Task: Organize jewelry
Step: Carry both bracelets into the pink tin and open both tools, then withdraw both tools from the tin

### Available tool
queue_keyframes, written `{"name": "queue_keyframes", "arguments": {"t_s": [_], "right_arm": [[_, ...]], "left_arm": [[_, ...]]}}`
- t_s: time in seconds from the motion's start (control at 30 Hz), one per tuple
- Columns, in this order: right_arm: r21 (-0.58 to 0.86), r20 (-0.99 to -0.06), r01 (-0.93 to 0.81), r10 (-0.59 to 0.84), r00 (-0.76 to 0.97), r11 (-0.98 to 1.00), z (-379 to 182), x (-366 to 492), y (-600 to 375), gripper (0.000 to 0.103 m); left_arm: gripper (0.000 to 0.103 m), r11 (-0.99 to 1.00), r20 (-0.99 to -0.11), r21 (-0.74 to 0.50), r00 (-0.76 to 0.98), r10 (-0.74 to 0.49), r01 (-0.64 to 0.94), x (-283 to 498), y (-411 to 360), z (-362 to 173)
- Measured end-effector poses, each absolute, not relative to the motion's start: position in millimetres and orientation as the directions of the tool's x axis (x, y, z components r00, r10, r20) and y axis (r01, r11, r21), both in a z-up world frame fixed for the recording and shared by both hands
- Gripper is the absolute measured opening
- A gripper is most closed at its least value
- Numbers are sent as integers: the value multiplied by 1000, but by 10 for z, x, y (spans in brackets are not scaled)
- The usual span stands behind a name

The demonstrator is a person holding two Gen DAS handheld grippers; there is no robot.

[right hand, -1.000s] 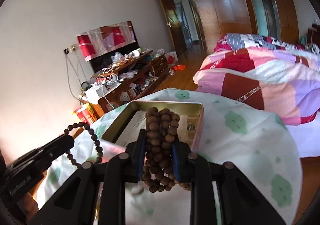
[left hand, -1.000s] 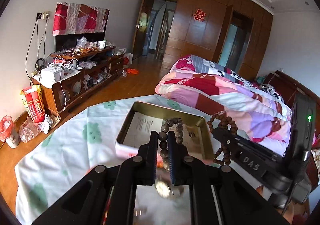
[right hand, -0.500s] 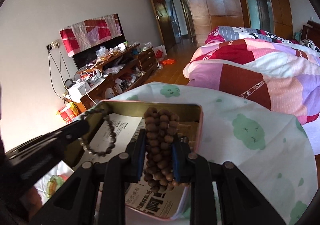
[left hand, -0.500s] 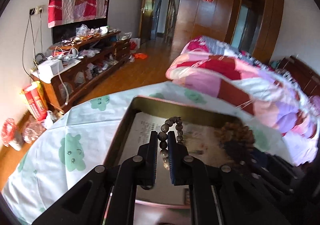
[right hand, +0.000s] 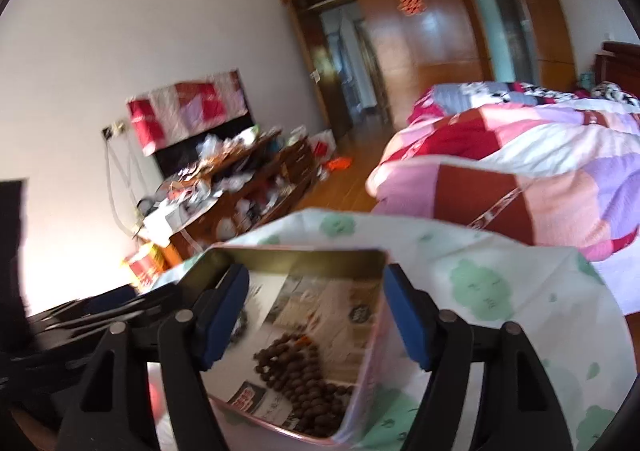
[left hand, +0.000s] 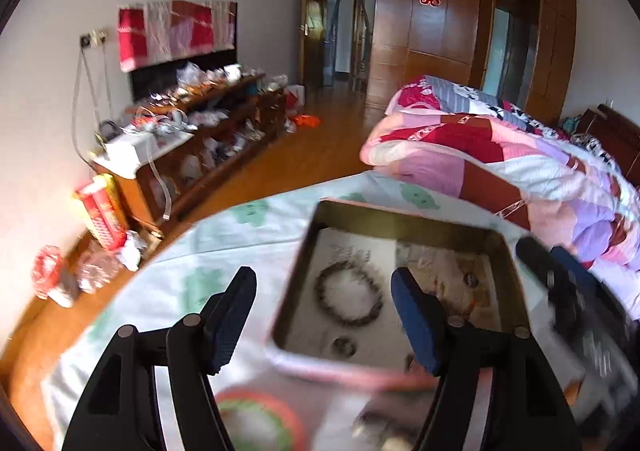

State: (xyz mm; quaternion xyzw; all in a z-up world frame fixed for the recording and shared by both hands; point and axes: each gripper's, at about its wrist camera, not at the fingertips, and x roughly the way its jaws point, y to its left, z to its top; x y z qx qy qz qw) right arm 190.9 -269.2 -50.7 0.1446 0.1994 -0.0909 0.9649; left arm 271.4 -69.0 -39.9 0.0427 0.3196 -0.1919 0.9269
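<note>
Hand-held gripper pair, left (left hand: 324, 311) and right (right hand: 316, 315), both spread wide and holding nothing, dark beaded bracelet (left hand: 347, 299) and brown wooden bead strand (right hand: 304, 383) lying inside the shallow rectangular metal tin (left hand: 400, 215): best lifted straight up, clear of its rim.

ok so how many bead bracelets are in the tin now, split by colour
dark grey bead bracelet: 1, lying open as a ring in the tin
brown wooden bead string: 1, heaped in the tin
total: 2
Both the left gripper and right gripper are open and empty.
</note>
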Motion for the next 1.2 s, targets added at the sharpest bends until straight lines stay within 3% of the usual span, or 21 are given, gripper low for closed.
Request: {"name": "queue_keyframes", "arguments": {"t_s": [0.17, 0.43, 1.2], "right_arm": [[226, -457, 311, -182, 871, 923, -510, 1868, -2766, 73], [190, -529, 298, -158, 834, 936, -497, 1415, -2600, 73], [153, -583, 175, -54, 810, 973, -589, 620, -2140, 75]], "left_arm": [[70, 943, -622, -29, 733, -276, 331, 2366, -364, -468], [70, 943, -638, -107, 706, -309, 315, 1894, -56, -626], [70, 952, -604, -134, 738, -300, 277, 1105, 473, -709]]}}
